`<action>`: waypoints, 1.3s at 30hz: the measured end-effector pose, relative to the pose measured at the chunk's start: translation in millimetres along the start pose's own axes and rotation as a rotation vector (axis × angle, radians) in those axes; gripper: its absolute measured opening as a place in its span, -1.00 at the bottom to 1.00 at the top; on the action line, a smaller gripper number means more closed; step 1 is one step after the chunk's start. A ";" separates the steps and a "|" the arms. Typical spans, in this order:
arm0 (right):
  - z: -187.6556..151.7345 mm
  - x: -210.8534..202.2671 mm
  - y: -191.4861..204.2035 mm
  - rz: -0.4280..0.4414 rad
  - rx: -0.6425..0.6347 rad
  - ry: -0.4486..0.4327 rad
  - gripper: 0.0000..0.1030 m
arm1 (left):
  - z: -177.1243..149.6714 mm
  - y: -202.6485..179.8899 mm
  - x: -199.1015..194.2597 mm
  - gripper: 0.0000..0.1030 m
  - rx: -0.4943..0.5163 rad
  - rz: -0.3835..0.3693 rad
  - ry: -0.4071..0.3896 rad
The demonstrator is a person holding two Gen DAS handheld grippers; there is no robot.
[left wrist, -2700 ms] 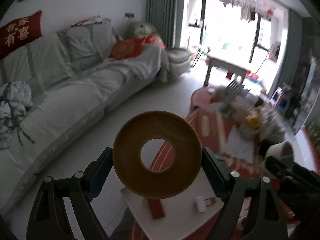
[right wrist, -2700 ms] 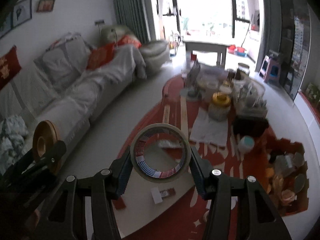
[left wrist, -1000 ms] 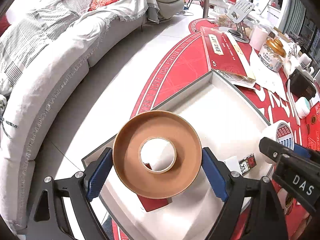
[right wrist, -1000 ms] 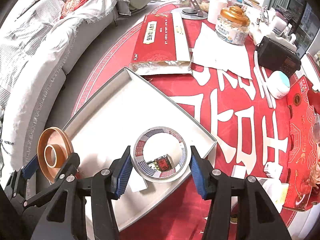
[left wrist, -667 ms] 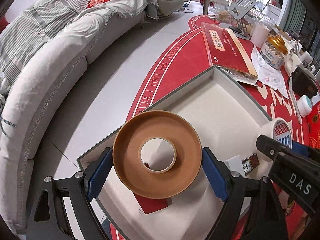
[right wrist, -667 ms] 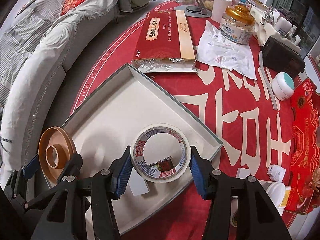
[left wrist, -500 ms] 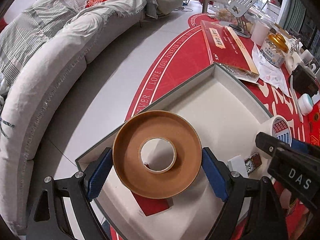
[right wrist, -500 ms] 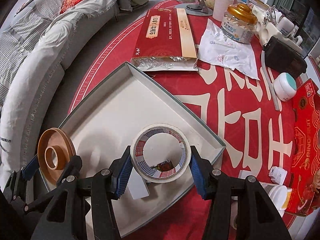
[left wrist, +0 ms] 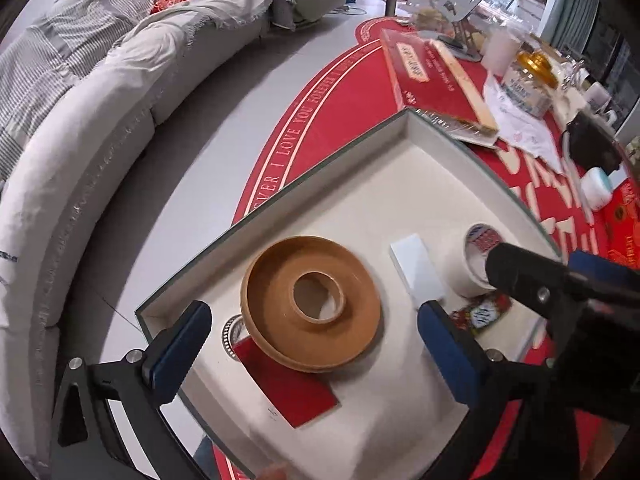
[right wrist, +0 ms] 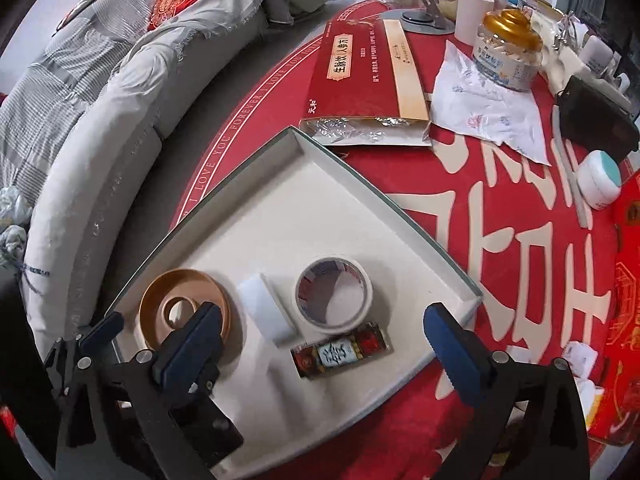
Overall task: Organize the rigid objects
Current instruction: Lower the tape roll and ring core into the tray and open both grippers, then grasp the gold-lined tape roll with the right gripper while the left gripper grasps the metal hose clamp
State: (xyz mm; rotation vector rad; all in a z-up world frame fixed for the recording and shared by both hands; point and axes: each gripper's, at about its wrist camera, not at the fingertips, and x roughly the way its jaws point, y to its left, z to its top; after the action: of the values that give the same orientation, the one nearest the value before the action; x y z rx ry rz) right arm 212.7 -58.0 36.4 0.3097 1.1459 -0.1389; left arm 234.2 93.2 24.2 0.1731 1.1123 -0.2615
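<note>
A brown tape roll (left wrist: 311, 307) lies flat in the white tray (left wrist: 360, 184), partly on a red card (left wrist: 292, 392). My left gripper (left wrist: 316, 340) is open, its pads apart on either side of the roll. A white tape roll (right wrist: 333, 298) lies flat in the tray (right wrist: 280, 216), beside a white block (right wrist: 266, 308) and a small printed packet (right wrist: 340, 350). My right gripper (right wrist: 320, 344) is open just above them. The brown roll (right wrist: 184, 314) shows at the tray's left, partly behind the left gripper.
A long red box (right wrist: 364, 80) lies beyond the tray on the red tablecloth. A gold-lidded jar (right wrist: 508, 52), crumpled paper (right wrist: 484, 112), a black case (right wrist: 596, 120) and a small teal-lidded pot (right wrist: 598, 184) stand to the right. A grey sofa (left wrist: 80, 120) runs along the left.
Both grippers have opened and let go of their rolls. The brown roll and the white roll now lie flat in the tray. Both grippers came lower over the tray.
</note>
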 end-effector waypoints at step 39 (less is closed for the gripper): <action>-152.0 -22.6 -80.0 -0.093 0.094 0.094 -0.03 | -115.9 -41.2 -63.0 1.00 0.149 -0.038 0.078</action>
State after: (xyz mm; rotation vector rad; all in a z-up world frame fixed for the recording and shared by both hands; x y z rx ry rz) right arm 49.5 -87.7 -13.7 0.3492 1.2497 -0.2634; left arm 96.2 92.4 30.4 0.2968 1.1751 -0.3745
